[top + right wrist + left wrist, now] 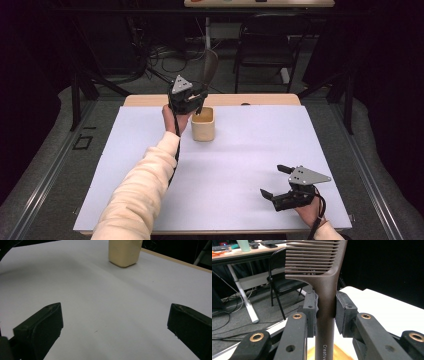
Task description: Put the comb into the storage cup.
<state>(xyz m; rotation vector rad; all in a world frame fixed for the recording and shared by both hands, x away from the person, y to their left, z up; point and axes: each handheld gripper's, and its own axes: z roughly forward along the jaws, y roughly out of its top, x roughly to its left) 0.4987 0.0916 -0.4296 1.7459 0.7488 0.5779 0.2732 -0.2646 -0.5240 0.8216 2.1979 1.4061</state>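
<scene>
1. Two grippers over white-covered table (150,165).
2. Left gripper (196,102), far side: pads clamped on handle of dark brown comb (325,290); comb upright, teeth up, lower end of handle over mouth of beige cup (203,125).
3. Cup stands on table just beside left hand (172,117).
4. Right gripper (275,181), near right corner: jaws wide apart, nothing between them, aimed towards cup, well apart from it.

white sheet (240,165) lies bare between grippers; only the cup (203,125) stands on it
</scene>
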